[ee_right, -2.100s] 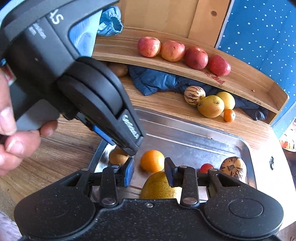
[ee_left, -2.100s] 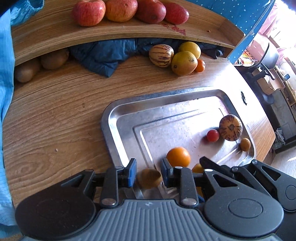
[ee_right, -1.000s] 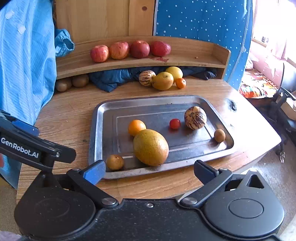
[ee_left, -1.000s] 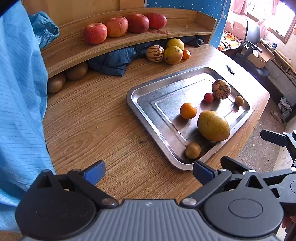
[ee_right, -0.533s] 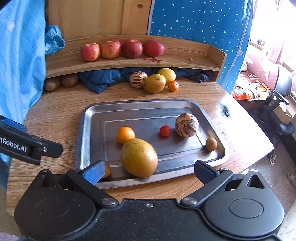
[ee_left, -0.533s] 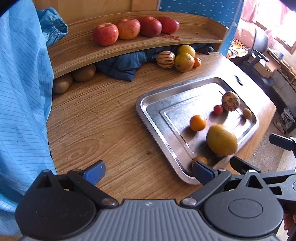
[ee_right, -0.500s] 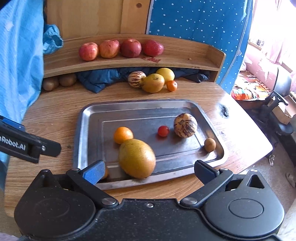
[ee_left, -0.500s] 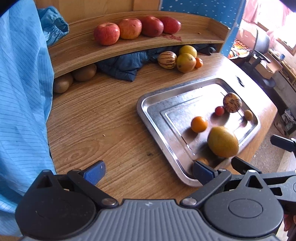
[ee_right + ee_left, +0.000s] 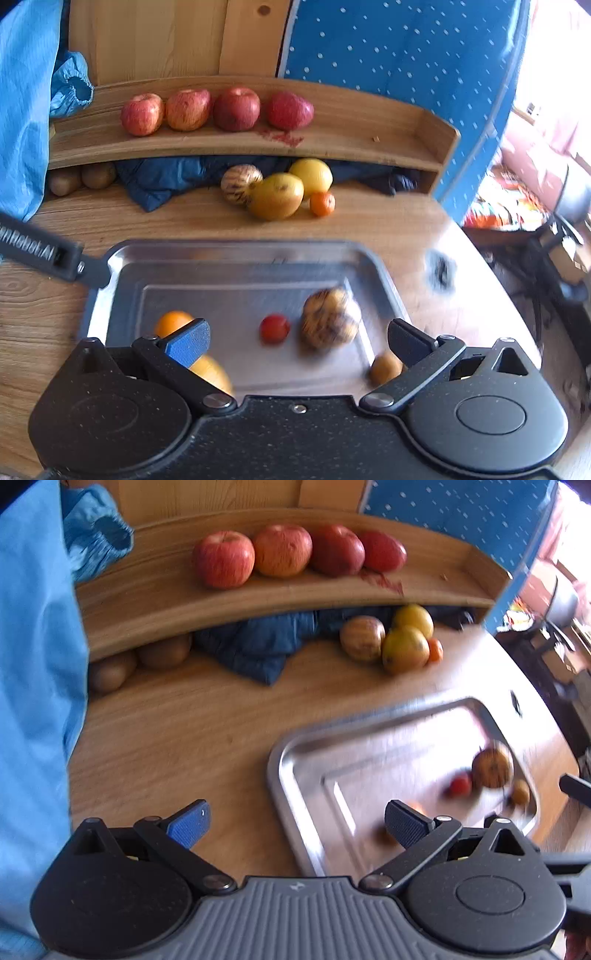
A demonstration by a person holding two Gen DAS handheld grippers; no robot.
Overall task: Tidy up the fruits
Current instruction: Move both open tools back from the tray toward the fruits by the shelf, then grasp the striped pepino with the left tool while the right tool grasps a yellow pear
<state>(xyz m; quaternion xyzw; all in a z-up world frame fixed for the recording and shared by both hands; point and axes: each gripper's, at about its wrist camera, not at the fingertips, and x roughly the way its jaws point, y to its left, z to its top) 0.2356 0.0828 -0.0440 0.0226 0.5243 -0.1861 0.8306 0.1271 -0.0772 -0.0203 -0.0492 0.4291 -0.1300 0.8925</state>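
Tray (image 9: 236, 254) is sitting on the table (image 9: 37, 295), holding an orange (image 9: 171, 321), tomato (image 9: 274, 328), striped melon (image 9: 328, 319), small brown fruit (image 9: 384, 367) and a mango (image 9: 212, 371) peeking behind the right gripper (image 9: 297, 341). Both grippers are hanging wide open and empty; left gripper (image 9: 295, 821) is hovering over the tray's left edge. More fruit is waiting near the shelf (image 9: 351, 147): striped one (image 9: 242, 182), two yellow ones (image 9: 277, 195), a small orange one (image 9: 322, 204); apples (image 9: 188, 109) are lining the shelf. Next pick probably wants a slow, centred close, since round fruit rolls. Versus half a second ago, both cameras are sitting lower and closer to the tray, frames blurring, mango mostly hidden now
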